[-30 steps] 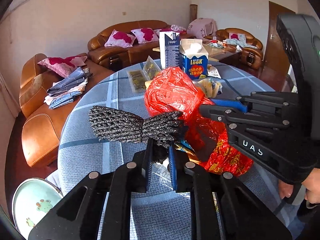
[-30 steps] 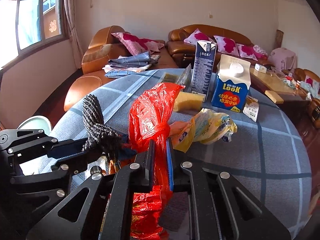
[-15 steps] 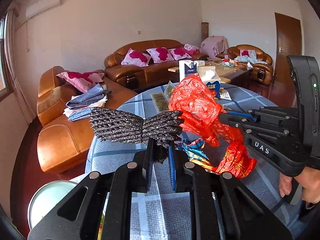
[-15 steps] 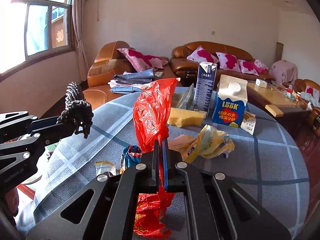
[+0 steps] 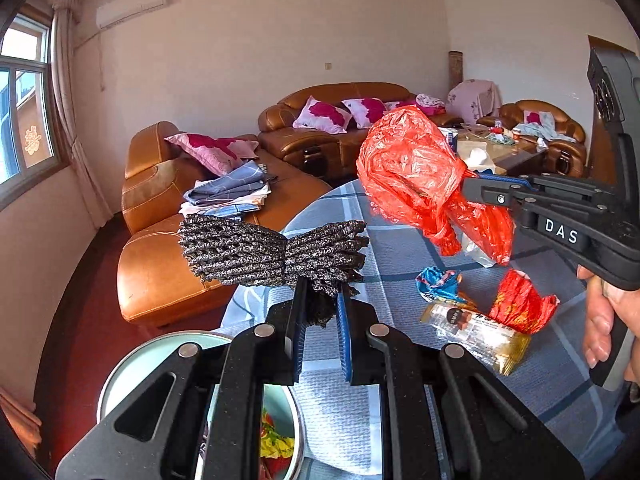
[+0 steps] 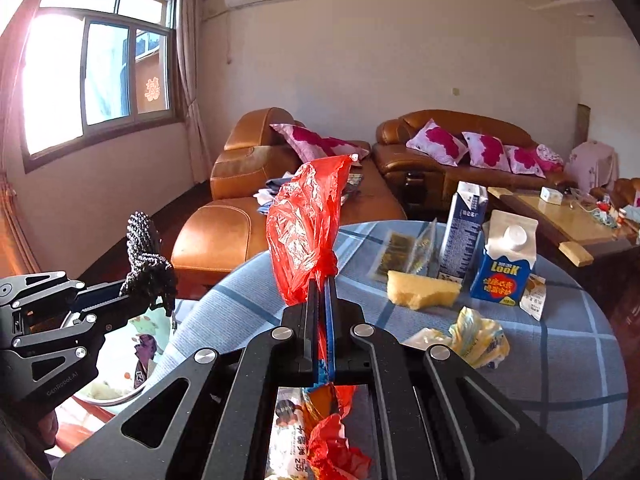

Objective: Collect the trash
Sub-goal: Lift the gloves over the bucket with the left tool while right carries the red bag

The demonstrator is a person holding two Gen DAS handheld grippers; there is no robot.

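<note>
Your left gripper (image 5: 320, 300) clenches the rope bundle (image 5: 272, 252) above the bin (image 5: 132, 364); your right gripper (image 6: 322, 292) pinches the raised red bag (image 6: 306, 228).

Bright daylight, window (image 6: 100, 80) glare, fisheye-warped edges, sharp.

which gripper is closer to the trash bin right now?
Left. The left gripper, shut on the black mesh bundle, is above the bin; the right gripper, clamping the red bag, is over the table.
</note>
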